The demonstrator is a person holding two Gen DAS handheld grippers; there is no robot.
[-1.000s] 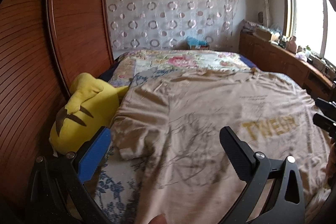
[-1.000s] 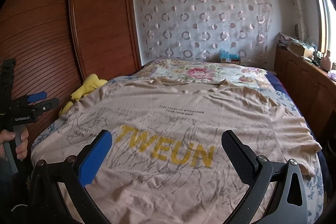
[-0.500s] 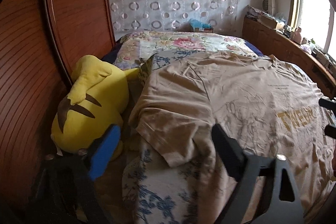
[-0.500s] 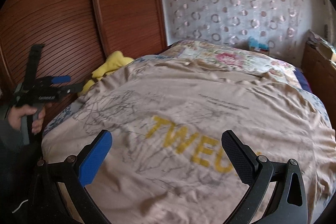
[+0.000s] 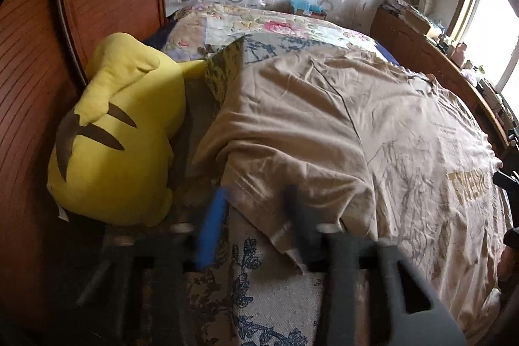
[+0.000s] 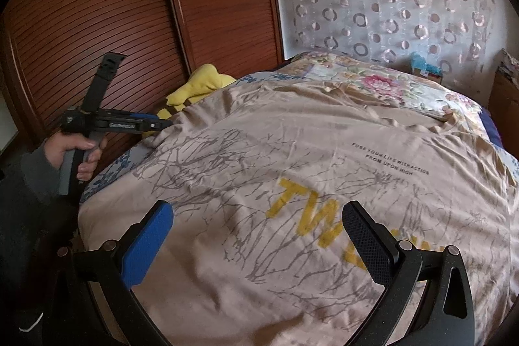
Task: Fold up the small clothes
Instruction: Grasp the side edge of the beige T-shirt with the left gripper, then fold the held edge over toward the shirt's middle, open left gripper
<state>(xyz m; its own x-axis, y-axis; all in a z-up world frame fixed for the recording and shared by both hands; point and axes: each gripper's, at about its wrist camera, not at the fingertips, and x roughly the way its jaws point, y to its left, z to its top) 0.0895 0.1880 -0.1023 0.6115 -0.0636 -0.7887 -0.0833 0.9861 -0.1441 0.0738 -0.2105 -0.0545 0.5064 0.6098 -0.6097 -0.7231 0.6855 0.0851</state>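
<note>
Reading "TWEUN", the T-shirt (image 6: 324,158) sleeve sits between the left gripper's (image 5: 256,203) closing fingers; right gripper (image 6: 256,235) spread.

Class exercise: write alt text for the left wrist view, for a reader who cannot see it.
The left gripper, blurred, is closing around the sleeve hem of a beige T-shirt spread on a floral bedspread. A yellow plush toy lies beside it against a wooden wardrobe.

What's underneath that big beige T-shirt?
Under the beige T-shirt lies a bed cover with blue flowers, showing past the sleeve, and a pink floral quilt beyond the collar. Whatever lies beneath the shirt's middle is covered.
</note>
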